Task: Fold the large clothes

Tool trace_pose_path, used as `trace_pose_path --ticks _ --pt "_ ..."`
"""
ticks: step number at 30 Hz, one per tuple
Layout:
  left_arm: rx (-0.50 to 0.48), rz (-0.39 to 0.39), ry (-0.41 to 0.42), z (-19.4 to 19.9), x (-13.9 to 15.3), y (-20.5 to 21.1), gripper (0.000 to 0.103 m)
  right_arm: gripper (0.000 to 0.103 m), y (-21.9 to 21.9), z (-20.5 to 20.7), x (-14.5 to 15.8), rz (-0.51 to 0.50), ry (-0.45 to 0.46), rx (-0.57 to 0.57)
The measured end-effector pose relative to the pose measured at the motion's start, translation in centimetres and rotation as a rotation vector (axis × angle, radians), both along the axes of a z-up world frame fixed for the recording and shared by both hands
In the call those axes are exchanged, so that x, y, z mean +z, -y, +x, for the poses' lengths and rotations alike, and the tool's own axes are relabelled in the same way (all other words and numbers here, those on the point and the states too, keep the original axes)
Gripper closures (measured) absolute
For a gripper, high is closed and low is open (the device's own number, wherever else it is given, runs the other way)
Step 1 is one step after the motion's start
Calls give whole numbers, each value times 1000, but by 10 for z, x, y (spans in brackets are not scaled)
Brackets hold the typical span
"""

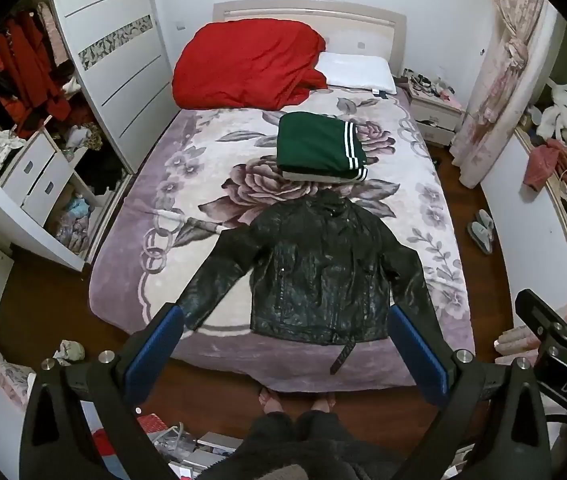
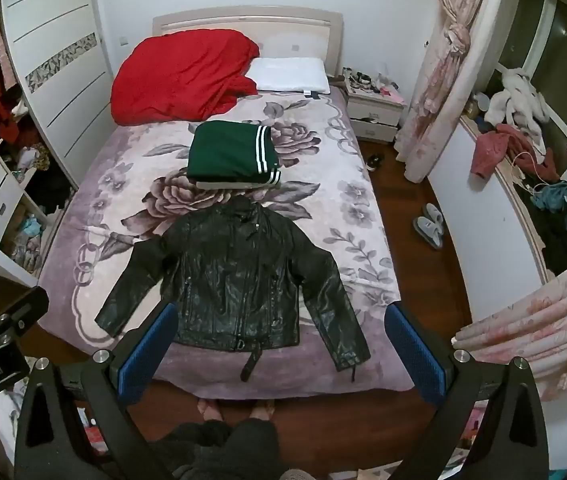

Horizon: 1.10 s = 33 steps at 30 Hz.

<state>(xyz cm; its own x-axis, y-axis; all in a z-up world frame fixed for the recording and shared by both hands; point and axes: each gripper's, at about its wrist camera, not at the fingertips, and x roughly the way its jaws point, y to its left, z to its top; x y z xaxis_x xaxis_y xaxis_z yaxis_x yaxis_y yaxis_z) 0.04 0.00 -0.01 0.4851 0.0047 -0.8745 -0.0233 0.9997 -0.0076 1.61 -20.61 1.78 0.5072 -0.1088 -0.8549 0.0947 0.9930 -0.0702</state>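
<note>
Bed (image 1: 171, 240): jacket (image 1: 319, 272) beyond gripper (image 1: 283, 340)

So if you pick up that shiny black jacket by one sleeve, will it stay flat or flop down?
The black jacket would probably flop: its sleeves already lie limp and creased on the bed. Its glossy, leather-like surface suggests it may be heavyish and a little slippery. The loose belt strap would likely dangle.
</note>
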Motion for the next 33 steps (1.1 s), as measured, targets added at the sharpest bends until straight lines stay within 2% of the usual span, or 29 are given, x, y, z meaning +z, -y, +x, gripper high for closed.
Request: trace_pose_path --ticks 33 --pt "4 1 21 -1 0 -1 0 0 -6 0 3 -22 6 1"
